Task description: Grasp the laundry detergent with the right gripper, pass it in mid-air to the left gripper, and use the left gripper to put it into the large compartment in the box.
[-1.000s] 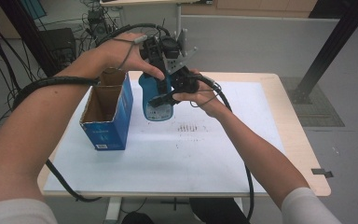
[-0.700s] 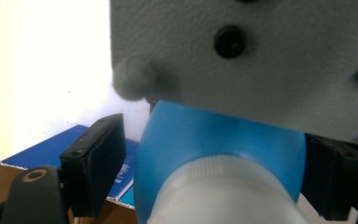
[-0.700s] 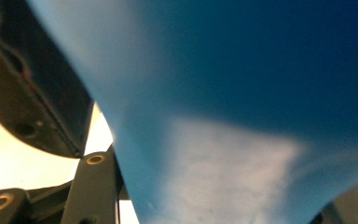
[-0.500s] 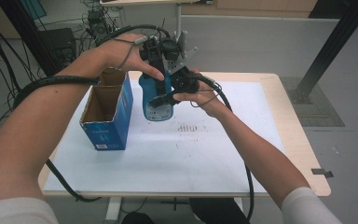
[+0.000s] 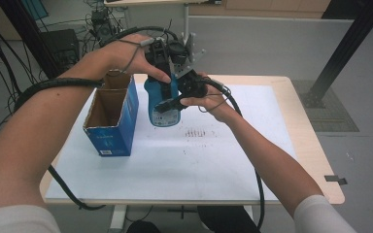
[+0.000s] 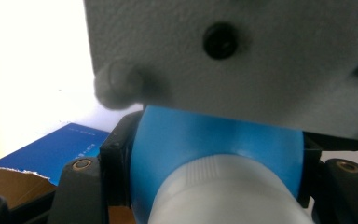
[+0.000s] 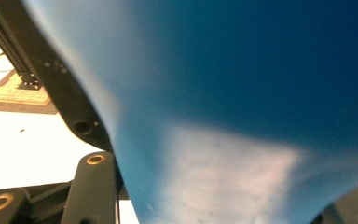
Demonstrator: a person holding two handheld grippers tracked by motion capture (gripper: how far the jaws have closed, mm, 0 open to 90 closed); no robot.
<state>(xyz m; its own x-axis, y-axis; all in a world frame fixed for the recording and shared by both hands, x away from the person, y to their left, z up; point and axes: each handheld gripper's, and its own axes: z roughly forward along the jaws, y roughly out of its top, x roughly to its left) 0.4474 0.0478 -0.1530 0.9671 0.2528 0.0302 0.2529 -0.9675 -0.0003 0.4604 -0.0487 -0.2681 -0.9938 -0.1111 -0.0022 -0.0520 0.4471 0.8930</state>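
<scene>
One blue bottle (image 5: 164, 104) with a white cap (image 6: 223, 196) is held up in the air above the white table (image 5: 252, 160), at about 11 o'clock from the table's middle. A pale label is seen on its front. The left gripper (image 5: 161, 58) has just been closing, and its jaws are now pressed on the bottle's top. The right gripper (image 5: 175, 99) is clamped on the bottle's body. One open blue box (image 5: 111, 114) is stood at 9 o'clock from the bottle.
</scene>
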